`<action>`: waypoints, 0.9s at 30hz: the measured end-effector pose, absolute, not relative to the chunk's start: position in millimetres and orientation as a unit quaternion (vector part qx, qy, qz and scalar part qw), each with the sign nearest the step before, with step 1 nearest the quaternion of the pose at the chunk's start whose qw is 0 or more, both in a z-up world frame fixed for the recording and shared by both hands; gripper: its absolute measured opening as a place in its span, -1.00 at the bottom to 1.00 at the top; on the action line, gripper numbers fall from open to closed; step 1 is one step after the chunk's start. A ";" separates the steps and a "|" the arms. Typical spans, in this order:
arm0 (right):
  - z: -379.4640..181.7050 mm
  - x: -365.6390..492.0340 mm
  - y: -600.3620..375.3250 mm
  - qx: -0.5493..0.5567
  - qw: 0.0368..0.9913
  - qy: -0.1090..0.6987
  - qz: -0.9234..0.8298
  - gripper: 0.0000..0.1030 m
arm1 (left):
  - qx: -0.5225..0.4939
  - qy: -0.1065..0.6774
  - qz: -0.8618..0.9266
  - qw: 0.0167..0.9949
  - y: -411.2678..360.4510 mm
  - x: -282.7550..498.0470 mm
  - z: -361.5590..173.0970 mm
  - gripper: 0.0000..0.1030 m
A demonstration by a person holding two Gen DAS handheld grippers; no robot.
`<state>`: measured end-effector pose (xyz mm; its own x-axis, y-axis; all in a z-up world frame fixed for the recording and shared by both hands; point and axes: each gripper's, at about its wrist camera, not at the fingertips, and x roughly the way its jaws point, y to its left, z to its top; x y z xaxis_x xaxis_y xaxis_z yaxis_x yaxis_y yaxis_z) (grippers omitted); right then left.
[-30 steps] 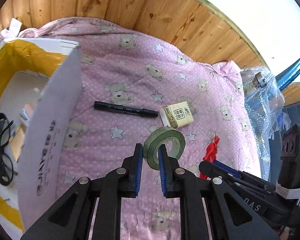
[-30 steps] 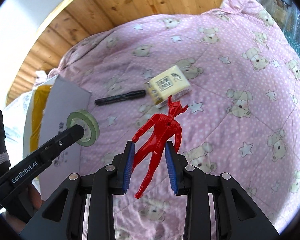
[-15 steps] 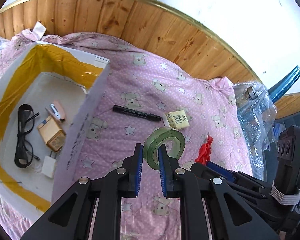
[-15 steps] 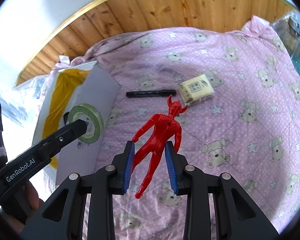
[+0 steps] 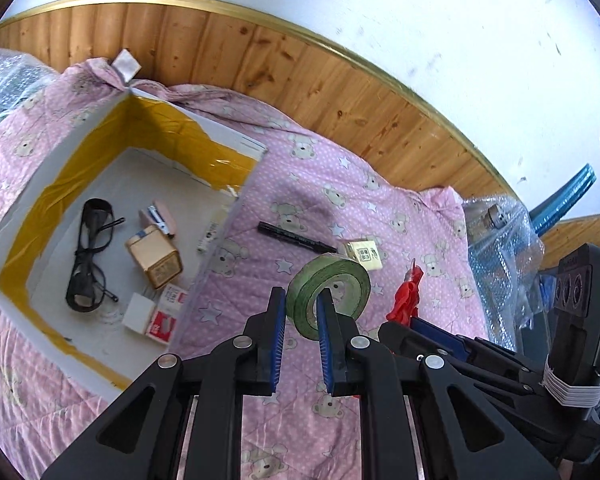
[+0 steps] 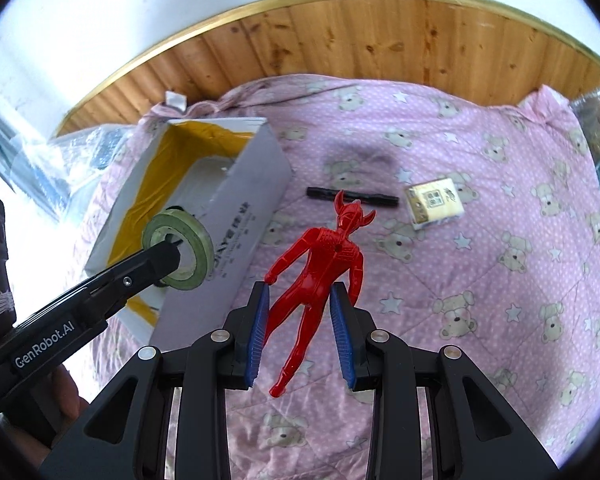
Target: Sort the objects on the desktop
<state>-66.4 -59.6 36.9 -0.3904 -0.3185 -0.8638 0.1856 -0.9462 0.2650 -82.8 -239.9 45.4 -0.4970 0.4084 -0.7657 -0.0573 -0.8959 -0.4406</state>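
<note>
My left gripper (image 5: 301, 304) is shut on a green tape roll (image 5: 340, 280), held in the air above the pink bear-print quilt (image 5: 340, 184), just right of the white box (image 5: 236, 140) lined with yellow tape. From the right wrist view the same tape roll (image 6: 196, 240) hangs over the box's near corner. My right gripper (image 6: 302, 298) is shut on a red horned toy figure (image 6: 324, 256), lifted above the quilt. A black marker (image 5: 296, 236) and a small cream card box (image 5: 364, 254) lie on the quilt beyond both grippers.
Inside the box lie black glasses (image 5: 88, 256), a tan tin (image 5: 154, 258), a pink stapler (image 5: 158, 216) and small white and red packets (image 5: 156, 312). Bubble wrap (image 5: 500, 248) with a jar sits at the right. A wood-panelled wall (image 5: 300, 76) runs behind.
Both grippers have risen and swung left with their loads. The box interior has come into the left wrist view, and the tape roll now hangs nearer the box.
</note>
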 end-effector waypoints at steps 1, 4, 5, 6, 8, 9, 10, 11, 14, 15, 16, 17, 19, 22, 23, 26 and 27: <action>38.6 -65.2 -63.8 0.529 0.155 -0.059 -0.832 -0.37 | -0.480 -0.184 0.847 0.136 -243.3 -81.2 46.8 -0.68; 42.5 -61.9 -75.1 0.527 0.164 -0.050 -0.832 -0.37 | -0.474 -0.193 0.850 0.128 -255.2 -74.9 51.5 -0.68; 43.4 -61.0 -78.2 0.527 0.167 -0.047 -0.832 -0.37 | -0.471 -0.196 0.851 0.125 -258.9 -73.0 53.0 -0.68; 45.0 -59.7 -82.4 0.526 0.171 -0.044 -0.832 -0.37 | -0.468 -0.201 0.852 0.121 -264.2 -70.6 54.9 -0.68; 47.6 -58.6 -89.3 0.525 0.177 -0.038 -0.832 -0.37 | -0.464 -0.208 0.853 0.115 -271.7 -67.1 57.2 -0.68; 49.0 -58.2 -93.1 0.524 0.180 -0.034 -0.832 -0.37 | -0.462 -0.210 0.854 0.112 -274.8 -65.9 58.3 -0.68; 50.5 -57.9 -96.9 0.523 0.183 -0.032 -0.832 -0.37 | -0.461 -0.214 0.855 0.109 -279.0 -64.5 59.1 -0.68; 51.5 -57.5 -99.3 0.522 0.186 -0.030 -0.832 -0.37 | -0.459 -0.217 0.855 0.105 -283.3 -62.9 59.8 -0.68; 56.4 -57.5 -109.7 0.519 0.195 -0.023 -0.832 -0.37 | -0.455 -0.224 0.857 0.097 -293.3 -59.3 61.5 -0.68; 58.2 -57.7 -114.1 0.518 0.199 -0.021 -0.832 -0.37 | -0.454 -0.226 0.857 0.094 -295.7 -58.4 62.0 -0.68; 59.3 -58.0 -117.3 0.517 0.201 -0.019 -0.832 -0.37 | -0.452 -0.229 0.857 0.092 -298.9 -57.3 62.5 -0.68; 60.7 -58.2 -121.2 0.516 0.204 -0.016 -0.832 -0.37 | -0.451 -0.232 0.857 0.089 -302.3 -56.3 62.8 -0.68; 64.4 -58.4 -130.9 0.514 0.212 -0.011 -0.831 -0.37 | -0.448 -0.236 0.858 0.085 -308.2 -54.6 63.6 -0.68; 67.7 -59.0 -143.3 0.510 0.222 -0.004 -0.831 -0.37 | -0.444 -0.245 0.859 0.077 -318.3 -51.8 64.2 -0.68; 68.7 -59.9 -147.3 0.510 0.225 -0.001 -0.830 -0.37 | -0.442 -0.247 0.859 0.074 -321.8 -50.9 64.6 -0.68; 70.7 -60.2 -160.2 0.507 0.235 0.008 -0.829 -0.37 | -0.438 -0.255 0.859 0.066 -332.6 -49.9 65.3 -0.68; 71.0 -60.7 -163.9 0.507 0.238 0.010 -0.829 -0.37 | -0.438 -0.258 0.859 0.063 -336.5 -49.8 65.1 -0.68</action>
